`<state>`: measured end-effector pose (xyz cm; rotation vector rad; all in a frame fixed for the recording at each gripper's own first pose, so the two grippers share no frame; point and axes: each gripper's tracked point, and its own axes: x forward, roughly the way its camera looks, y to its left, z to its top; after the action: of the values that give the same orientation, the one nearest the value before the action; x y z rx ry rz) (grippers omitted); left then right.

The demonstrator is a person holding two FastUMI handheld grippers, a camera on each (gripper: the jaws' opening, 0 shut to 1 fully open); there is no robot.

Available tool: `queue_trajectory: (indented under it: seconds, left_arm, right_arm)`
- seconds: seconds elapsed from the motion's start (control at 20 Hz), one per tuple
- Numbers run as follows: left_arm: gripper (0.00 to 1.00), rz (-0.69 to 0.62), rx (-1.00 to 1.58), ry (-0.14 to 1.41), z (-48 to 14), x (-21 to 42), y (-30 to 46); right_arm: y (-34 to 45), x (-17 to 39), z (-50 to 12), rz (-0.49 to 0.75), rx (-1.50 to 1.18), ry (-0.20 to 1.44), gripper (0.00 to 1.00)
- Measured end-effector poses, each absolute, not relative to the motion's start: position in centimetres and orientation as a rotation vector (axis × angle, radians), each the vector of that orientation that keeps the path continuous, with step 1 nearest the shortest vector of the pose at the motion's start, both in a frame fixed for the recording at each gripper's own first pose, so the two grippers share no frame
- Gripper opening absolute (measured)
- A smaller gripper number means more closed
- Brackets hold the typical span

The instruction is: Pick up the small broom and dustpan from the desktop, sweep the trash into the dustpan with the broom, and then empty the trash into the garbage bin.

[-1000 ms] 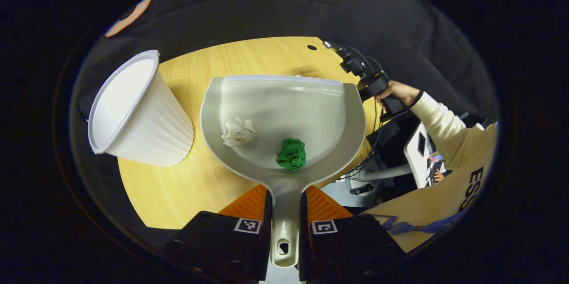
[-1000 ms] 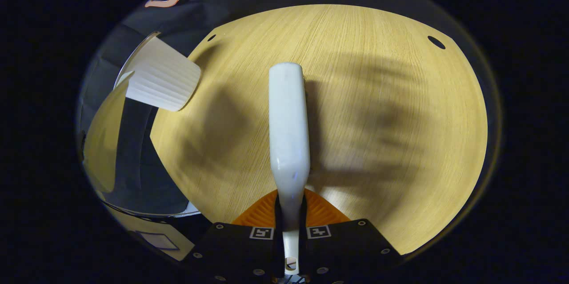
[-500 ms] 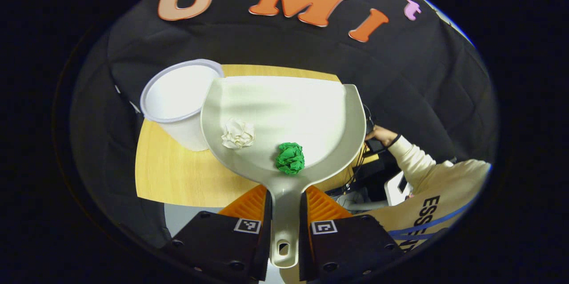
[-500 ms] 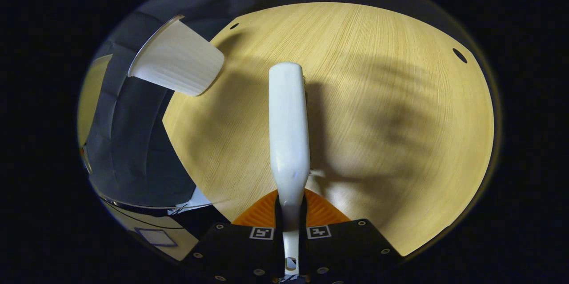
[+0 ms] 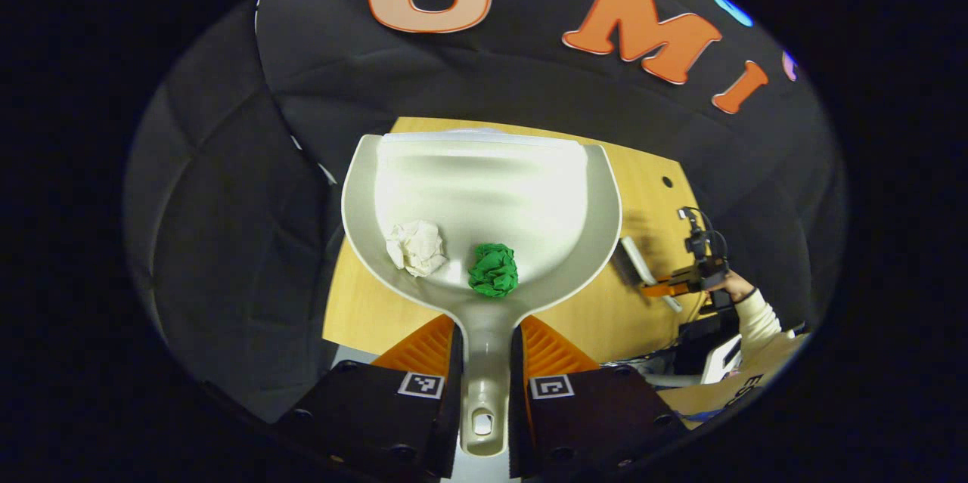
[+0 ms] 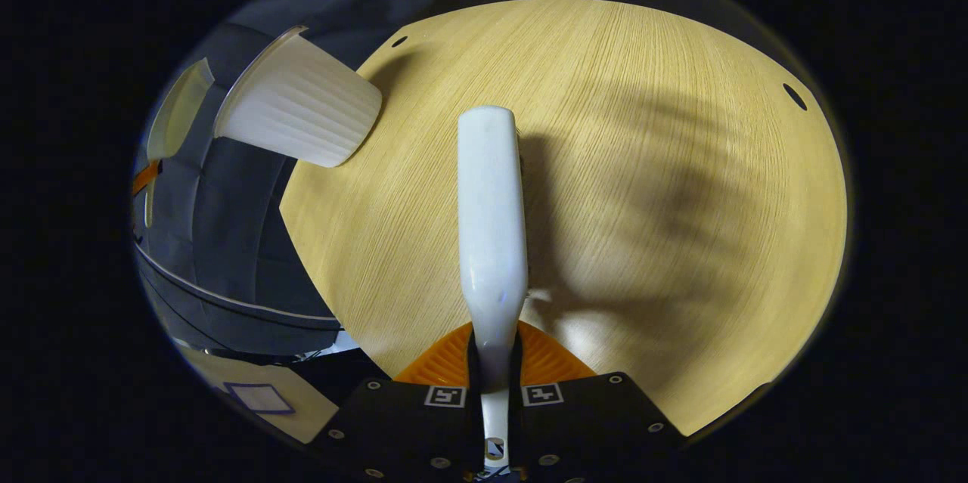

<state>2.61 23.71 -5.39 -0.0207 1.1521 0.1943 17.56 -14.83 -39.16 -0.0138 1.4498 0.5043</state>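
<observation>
Wooden desktop (image 6: 620, 165) below. My left gripper (image 5: 484, 362) clamps dustpan (image 5: 484, 188) handle; white wad (image 5: 414, 247), green wad (image 5: 493, 270) inside, light, likely roll-prone. My right gripper (image 6: 495, 362) clamps stiff broom (image 6: 490, 211). Garbage bin (image 6: 299, 116) at desk edge.

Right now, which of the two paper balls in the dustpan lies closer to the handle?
The green paper ball. It sits near the middle of the dustpan, just above where the handle begins; the white paper ball lies further left and slightly higher up.

dustpan (image 5: 484, 203) swung over the bin (image 6: 299, 114), hiding it
</observation>
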Motion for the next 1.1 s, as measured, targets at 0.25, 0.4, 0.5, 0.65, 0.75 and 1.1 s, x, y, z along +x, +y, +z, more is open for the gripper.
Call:
queue_trajectory:
  seconds: [0.25,0.4,0.5,0.65,0.75,1.1]
  left_arm:
    - [0.27,0.231,0.206,1.259,-3.8,4.5,30.4]
    - [0.27,0.2,0.35,1.323,-3.7,5.2,31.2]
    - [0.27,0.174,0.424,1.363,-3.3,4.7,31.6]
    - [0.27,0.148,0.554,1.413,-2.4,5.4,32.7]
    - [0.27,0.134,0.608,1.427,-2.0,5.5,33.0]
    - [0.27,0.096,0.792,1.485,-0.2,6.0,33.9]
  right_arm:
    - [-14.7,17.6,-39.0,0.473,0.025,1.456,0.12]
    - [-14.7,17.5,-39.0,0.443,0.036,1.463,0.12]
    - [-14.7,17.5,-38.9,0.439,0.032,1.468,0.12]
    - [-14.7,17.6,-38.9,0.432,0.033,1.461,0.12]
    - [-14.7,17.7,-38.9,0.417,0.039,1.453,0.12]
    - [-14.1,18.1,-39.2,0.405,0.041,1.43,0.12]
